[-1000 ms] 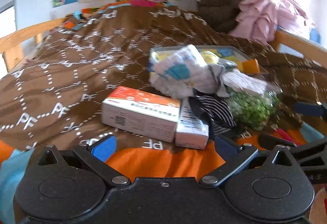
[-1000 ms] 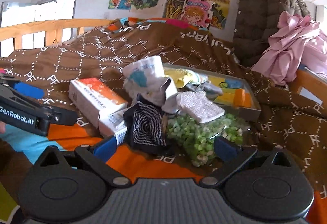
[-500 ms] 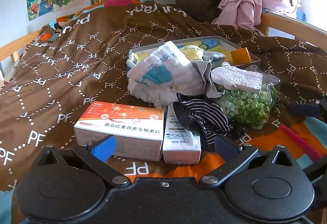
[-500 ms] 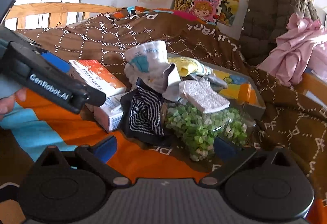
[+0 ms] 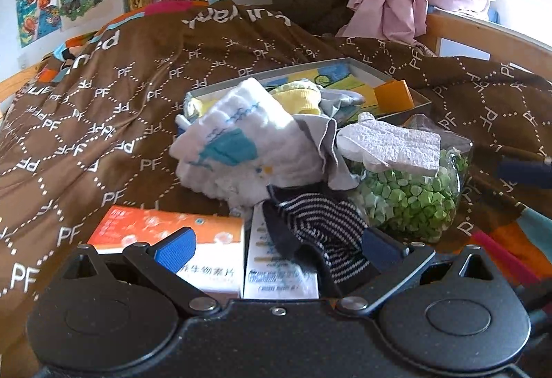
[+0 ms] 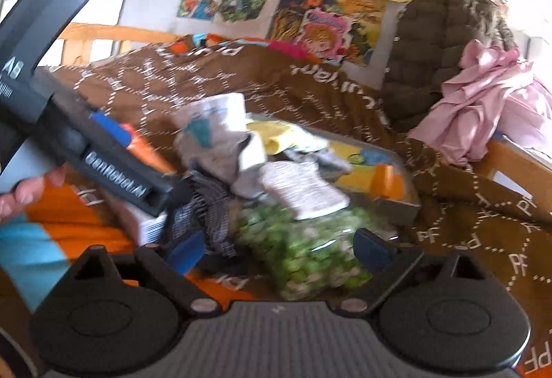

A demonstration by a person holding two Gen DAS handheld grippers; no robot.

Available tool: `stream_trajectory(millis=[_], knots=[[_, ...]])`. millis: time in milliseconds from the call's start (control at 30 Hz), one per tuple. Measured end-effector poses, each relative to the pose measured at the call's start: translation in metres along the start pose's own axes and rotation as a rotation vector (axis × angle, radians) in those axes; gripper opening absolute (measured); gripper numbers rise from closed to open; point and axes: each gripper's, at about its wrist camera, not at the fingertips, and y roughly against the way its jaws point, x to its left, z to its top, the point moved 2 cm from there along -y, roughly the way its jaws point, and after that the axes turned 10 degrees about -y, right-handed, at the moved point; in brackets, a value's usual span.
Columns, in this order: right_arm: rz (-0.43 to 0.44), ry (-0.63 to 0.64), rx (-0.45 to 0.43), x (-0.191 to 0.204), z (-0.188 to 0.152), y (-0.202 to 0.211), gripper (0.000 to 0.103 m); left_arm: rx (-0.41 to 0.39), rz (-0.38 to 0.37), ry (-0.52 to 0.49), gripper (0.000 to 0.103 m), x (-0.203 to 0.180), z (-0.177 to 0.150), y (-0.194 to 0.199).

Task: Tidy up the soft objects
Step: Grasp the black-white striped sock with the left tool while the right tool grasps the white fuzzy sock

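Your left hand-held gripper (image 5: pixel 276 245) stood wide open, its blue pads straddling the orange medicine box (image 5: pixel 165 233), the narrow white box (image 5: pixel 279 269) beside it and the black striped sock (image 5: pixel 321 233) draped over that white box. Behind them on the brown bedspread (image 5: pixel 103 108), the white cloth with a teal patch (image 5: pixel 241 150) leaned against the shallow grey tray (image 5: pixel 419 96), with a yellow sock (image 5: pixel 300 98) and an orange block (image 5: pixel 393 95) in it. A white foam piece (image 5: pixel 390 145) lay on the clear bag of green pieces (image 5: pixel 410 198). Your right hand-held gripper (image 6: pixel 277 246) was also spread wide, empty, low before that bag, its view blurred.
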Motion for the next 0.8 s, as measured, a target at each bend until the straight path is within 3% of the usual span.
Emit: stream_trajectory(millis=[100,300,533,633,800], knots=[[0.000,-0.019,-0.019,-0.015,0.005,-0.008,0.087,-0.001,-0.012,-0.001,0.102,-0.002,0.002,-0.007],[0.041,-0.078,-0.118,-0.041,0.015,-0.019,0.086,0.004,-0.055,-0.051,0.100,-0.013,0.001,-0.018],[0.057,-0.093,-0.102,-0.048,0.015,-0.037,0.086,0.017,-0.067,-0.146,0.094,-0.030,0.000,-0.029],[0.065,-0.087,-0.088,-0.046,0.014,-0.041,0.084,0.038,-0.038,-0.160,0.080,-0.035,0.001,-0.034],[0.083,-0.091,-0.075,-0.042,0.016,-0.046,0.080,0.066,-0.034,-0.159,0.069,-0.036,0.000,-0.040]])
